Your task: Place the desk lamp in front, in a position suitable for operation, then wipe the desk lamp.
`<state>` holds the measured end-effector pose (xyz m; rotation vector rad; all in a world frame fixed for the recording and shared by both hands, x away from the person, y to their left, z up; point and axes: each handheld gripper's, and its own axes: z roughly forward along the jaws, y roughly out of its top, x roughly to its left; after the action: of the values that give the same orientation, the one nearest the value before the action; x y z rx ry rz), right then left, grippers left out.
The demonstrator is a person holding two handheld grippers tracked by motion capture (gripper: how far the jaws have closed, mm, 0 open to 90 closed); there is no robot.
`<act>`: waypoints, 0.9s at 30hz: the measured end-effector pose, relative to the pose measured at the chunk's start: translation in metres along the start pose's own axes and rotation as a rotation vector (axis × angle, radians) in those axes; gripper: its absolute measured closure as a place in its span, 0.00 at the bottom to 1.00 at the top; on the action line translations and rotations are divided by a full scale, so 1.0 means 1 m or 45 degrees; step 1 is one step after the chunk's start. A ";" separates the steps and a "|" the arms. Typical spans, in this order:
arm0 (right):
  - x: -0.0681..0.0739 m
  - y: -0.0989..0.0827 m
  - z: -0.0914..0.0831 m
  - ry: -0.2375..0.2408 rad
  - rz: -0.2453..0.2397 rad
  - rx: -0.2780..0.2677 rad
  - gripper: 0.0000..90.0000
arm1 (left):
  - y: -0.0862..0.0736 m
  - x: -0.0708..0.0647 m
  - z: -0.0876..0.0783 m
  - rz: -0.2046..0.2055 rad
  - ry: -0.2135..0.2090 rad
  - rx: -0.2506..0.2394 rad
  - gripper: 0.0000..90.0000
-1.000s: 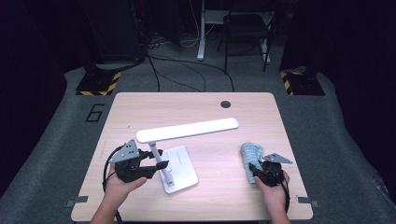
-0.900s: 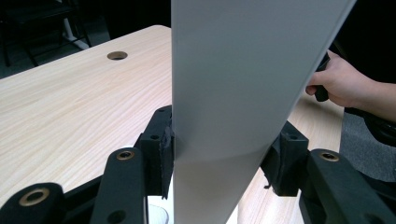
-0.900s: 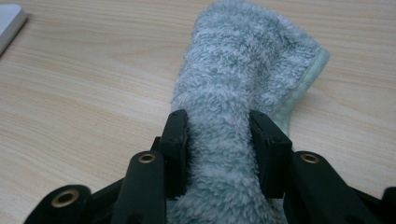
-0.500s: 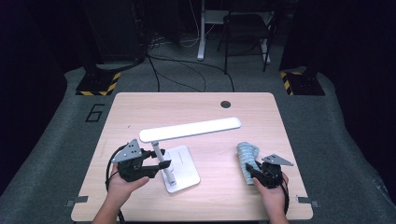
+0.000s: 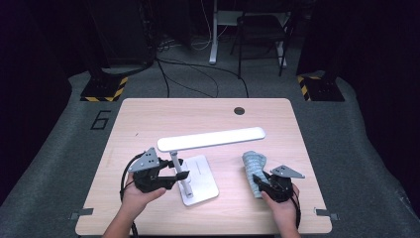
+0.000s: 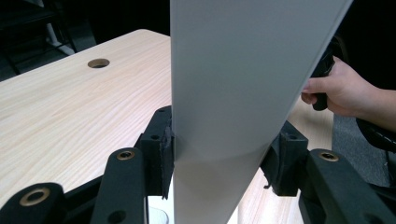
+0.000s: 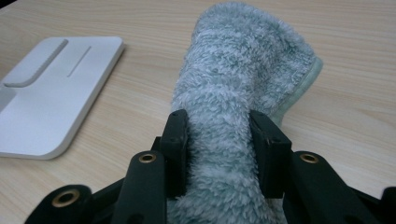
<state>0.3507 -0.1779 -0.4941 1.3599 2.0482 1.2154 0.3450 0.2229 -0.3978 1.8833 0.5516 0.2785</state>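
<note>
a rectangular light wooden table (image 5: 148,124) with rounded corners stands on grey carpet in a dark room. a round cable hole (image 5: 239,110) sits near the table's far edge. on the floor beyond it lie black cables (image 5: 198,84), two black blocks with yellow-and-black hazard stripes (image 5: 103,89), a white desk leg (image 5: 214,34) and a dark chair frame (image 5: 262,39); a number six (image 5: 100,119) is marked on the carpet left of the table. no containers are on the table.

a white desk lamp with a flat rectangular base (image 5: 202,181) stands at the near middle of the table, its thin stem (image 5: 179,173) rising to a long flat white head (image 5: 212,139) that reaches level toward the right. the left gripper (image 5: 184,175), held low at the left, has its jaws pinching the lamp; in the left gripper view the black pads (image 6: 164,149) press against both sides of a broad white lamp surface (image 6: 243,79).

a fluffy grey-green folded cloth (image 5: 253,166) is at the near right of the table, just right of the lamp base. the right gripper (image 5: 258,179) clamps its near end; in the right gripper view the pads (image 7: 176,140) squeeze into the pile (image 7: 233,93) on both sides, with the far end over the wood.
</note>
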 end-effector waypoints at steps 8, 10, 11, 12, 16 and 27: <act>0.019 0.003 0.001 0.047 -0.047 -0.009 0.69 | 0.006 -0.006 0.013 0.015 -0.030 0.015 0.57; 0.024 0.004 0.002 0.053 -0.052 -0.012 0.69 | 0.008 -0.008 0.016 0.023 -0.055 0.032 0.57; 0.025 0.004 0.002 0.064 -0.056 -0.015 0.69 | 0.010 -0.010 0.018 0.029 -0.061 0.037 0.57; 0.027 0.005 0.003 0.067 -0.050 -0.020 0.69 | 0.011 -0.012 0.021 0.031 -0.068 0.039 0.57; 0.030 0.004 0.005 0.089 -0.082 -0.005 0.69 | 0.013 -0.018 0.026 0.042 -0.070 0.042 0.57; 0.034 0.007 0.004 0.097 -0.083 -0.013 0.69 | 0.012 -0.018 0.026 0.031 -0.090 0.041 0.57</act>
<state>0.3421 -0.1449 -0.4863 1.2506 2.1176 1.2659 0.3445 0.1890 -0.3953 1.9240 0.4878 0.2190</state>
